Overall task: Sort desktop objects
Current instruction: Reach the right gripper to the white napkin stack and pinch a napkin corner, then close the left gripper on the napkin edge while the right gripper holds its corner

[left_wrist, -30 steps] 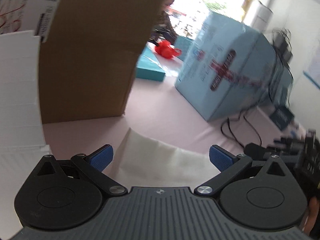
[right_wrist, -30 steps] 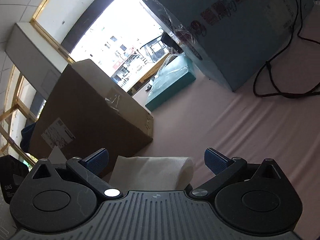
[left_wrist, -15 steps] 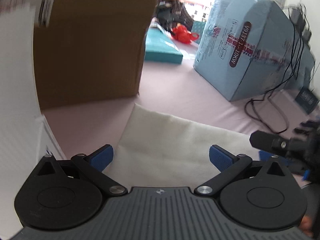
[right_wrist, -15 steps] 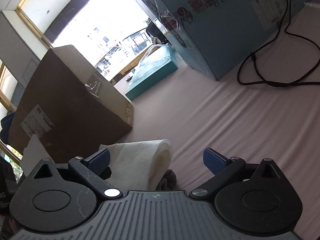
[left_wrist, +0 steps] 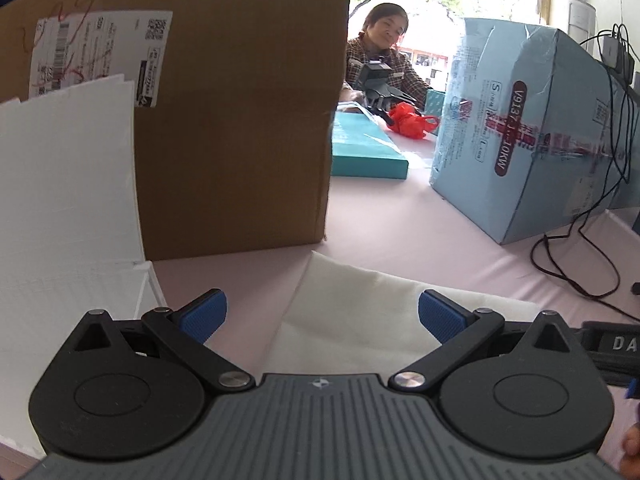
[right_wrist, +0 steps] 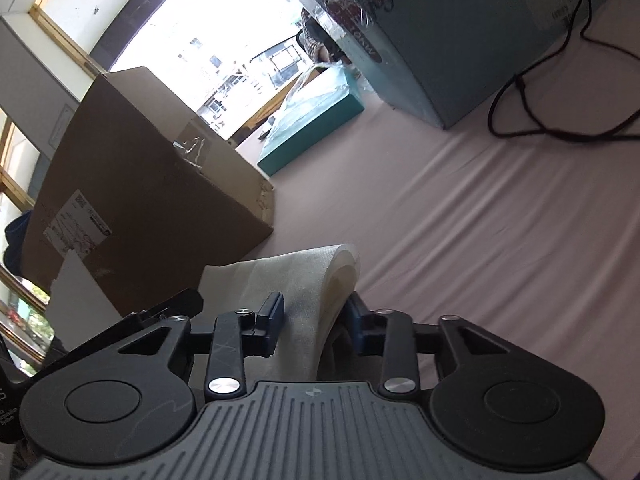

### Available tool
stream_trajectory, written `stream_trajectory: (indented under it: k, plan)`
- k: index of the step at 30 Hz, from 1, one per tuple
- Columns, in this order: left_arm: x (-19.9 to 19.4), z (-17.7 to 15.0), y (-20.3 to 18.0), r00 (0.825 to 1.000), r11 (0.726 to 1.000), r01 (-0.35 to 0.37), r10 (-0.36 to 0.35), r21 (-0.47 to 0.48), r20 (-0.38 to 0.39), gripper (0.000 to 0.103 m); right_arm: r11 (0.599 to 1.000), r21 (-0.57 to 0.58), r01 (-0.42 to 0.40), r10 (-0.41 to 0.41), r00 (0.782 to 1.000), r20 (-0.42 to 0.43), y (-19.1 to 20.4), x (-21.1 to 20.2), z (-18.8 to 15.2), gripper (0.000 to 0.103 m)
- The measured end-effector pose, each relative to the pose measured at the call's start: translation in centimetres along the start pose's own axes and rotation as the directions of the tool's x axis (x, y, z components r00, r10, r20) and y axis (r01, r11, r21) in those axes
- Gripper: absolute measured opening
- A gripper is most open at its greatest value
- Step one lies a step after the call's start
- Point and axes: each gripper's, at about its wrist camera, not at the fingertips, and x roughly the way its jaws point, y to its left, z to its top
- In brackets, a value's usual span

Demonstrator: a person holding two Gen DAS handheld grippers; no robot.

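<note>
The right tool (right_wrist: pixel 314 326) is clamped on a folded white cloth (right_wrist: pixel 308 280): its two blue pads press the fabric from both sides, and the cloth's folded edge curls up and forward between them, lifted off the pink surface (right_wrist: pixel 500 240). How much of the cloth still touches the surface below cannot be told from the right wrist view, since the tool body hides it.

The left tool (left_wrist: pixel 322 316) stands wide, its blue fingertips (left_wrist: pixel 204 314) far apart with nothing gripped. In that view the white cloth (left_wrist: pixel 360 312) lies spread between and beyond the tips, flat on the pink surface (left_wrist: pixel 420 232), and part of the right tool shows as a black bar at the right edge.

Just behind the cloth stands a large brown cardboard box (left_wrist: pixel 240 120) with a white shipping label on its face. A white corrugated sheet (left_wrist: pixel 68 200) leans in front of the box's left part. Farther back a flat teal box (left_wrist: pixel 364 152) lies on the surface, and to the right of it a big light-blue carton (left_wrist: pixel 520 128) taped with red print. Black cables (left_wrist: pixel 576 256) trail over the surface beside the carton. Beyond the teal box a person (left_wrist: pixel 380 64) sits with another black gripper device over a red object (left_wrist: pixel 412 122).
</note>
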Motion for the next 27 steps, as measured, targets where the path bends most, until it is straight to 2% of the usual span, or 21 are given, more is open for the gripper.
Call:
stream_trajectory:
  k: [2,6,10,12,16,21,22,25,27]
  plan:
    - [0.1,0.0,0.0,1.000,1.000,-0.011,0.011,0.006,0.002,0.103,1.000,-0.021,0.005,-0.005,1.000,0.012,0.2,-0.4,0.2,0.015]
    - [-0.1,0.2,0.0,1.000,0.999,0.027,-0.027,0.021,-0.010,0.103,0.999,-0.054,0.004,-0.002,1.000,0.030,0.1,-1.8,1.0,0.009]
    - [-0.1,0.5,-0.2,0.996,0.996,0.081,-0.079,0.046,-0.036,0.103,0.998,-0.063,-0.027,0.030,0.998,0.060,-0.5,-3.6,1.8,0.008]
    - [0.1,0.6,-0.3,0.989,0.990,0.129,-0.125,0.056,-0.076,0.103,0.997,-0.073,-0.029,0.034,0.997,0.066,-0.7,-4.1,1.9,0.008]
    - [0.5,0.3,-0.9,0.985,0.985,0.144,-0.133,0.099,-0.106,0.103,0.997,-0.071,-0.015,0.020,0.998,0.062,-1.0,-4.1,1.8,0.008]
    - [2.2,-0.6,-1.7,0.950,0.968,0.228,-0.197,0.107,-0.241,0.103,0.996,-0.085,0.000,0.004,0.999,0.050,-0.9,-3.6,1.6,0.008]
    - [2.3,-0.7,-1.8,0.952,0.969,0.221,-0.189,0.111,-0.242,0.103,0.996,-0.086,0.001,0.003,0.999,0.049,-0.9,-3.5,1.6,0.008]
    - [2.7,-0.6,-1.0,0.948,0.974,0.219,-0.200,0.050,-0.248,0.103,0.997,-0.083,0.004,0.000,0.999,0.045,-1.0,-3.4,1.6,0.008]
    - [3.0,-0.3,0.0,0.939,0.974,0.224,-0.222,-0.022,-0.263,0.097,0.997,-0.082,0.006,-0.003,0.999,0.041,-1.0,-3.3,1.5,0.008]
